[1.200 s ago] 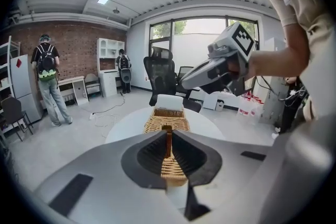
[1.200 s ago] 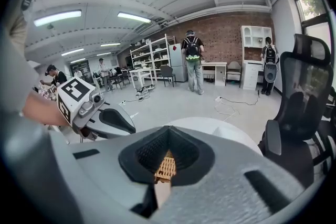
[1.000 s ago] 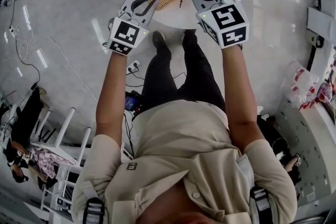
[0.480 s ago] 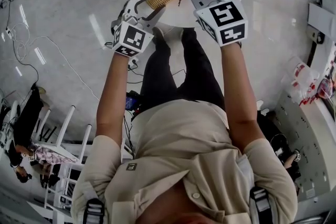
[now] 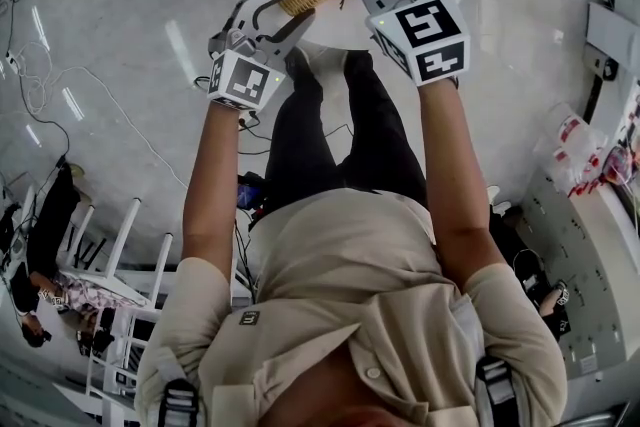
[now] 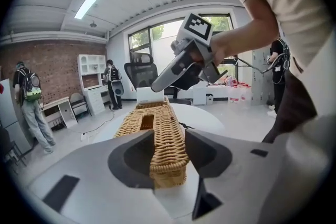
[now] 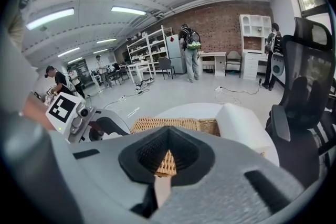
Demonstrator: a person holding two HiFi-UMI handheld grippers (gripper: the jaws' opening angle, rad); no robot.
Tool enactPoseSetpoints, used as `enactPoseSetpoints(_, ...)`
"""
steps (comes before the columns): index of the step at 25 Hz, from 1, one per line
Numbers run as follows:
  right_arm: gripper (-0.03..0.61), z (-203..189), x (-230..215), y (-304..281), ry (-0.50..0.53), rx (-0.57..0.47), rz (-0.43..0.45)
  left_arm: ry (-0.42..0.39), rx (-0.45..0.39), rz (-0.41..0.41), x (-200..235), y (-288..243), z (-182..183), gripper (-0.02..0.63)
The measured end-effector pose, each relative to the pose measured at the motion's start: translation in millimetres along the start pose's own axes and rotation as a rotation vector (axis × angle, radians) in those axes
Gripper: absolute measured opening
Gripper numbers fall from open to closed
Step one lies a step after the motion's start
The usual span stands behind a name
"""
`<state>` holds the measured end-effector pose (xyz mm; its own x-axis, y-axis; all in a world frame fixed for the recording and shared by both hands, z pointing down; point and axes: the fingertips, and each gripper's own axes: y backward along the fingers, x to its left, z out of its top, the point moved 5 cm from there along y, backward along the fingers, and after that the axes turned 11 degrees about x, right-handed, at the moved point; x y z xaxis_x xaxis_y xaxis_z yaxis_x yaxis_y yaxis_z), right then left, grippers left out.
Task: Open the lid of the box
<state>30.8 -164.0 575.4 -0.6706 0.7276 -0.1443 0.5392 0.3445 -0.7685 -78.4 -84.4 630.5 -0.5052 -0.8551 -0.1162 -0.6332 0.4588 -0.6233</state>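
as left gripper (image 6: 169, 139) jaws, just opened, frame the box (image 6: 157, 118) end, right gripper (image 7: 168, 131) jaws sit together.

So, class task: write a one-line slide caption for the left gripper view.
Left claw, jaws just opened, straddles the near end of a wicker box on a white table.

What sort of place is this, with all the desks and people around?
Probably a shared office or lab workspace: a brick wall at the far end, open shelving beside desks, a mesh office chair, and strip lights on the ceiling.
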Motion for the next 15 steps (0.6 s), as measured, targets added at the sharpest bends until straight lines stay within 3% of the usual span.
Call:
enactPoseSetpoints(6,-0.008,-1.9,-1.2,-2.7,0.000,0.013,-0.005,-0.080,0.032,-0.047,-7.3,-4.2,-6.0,0.179)
enactPoseSetpoints(15,-0.007,-3.0,0.7,0.3,-0.001,0.014,-0.006,-0.127,0.047,0.021,-12.7,-1.8,-7.6,0.162)
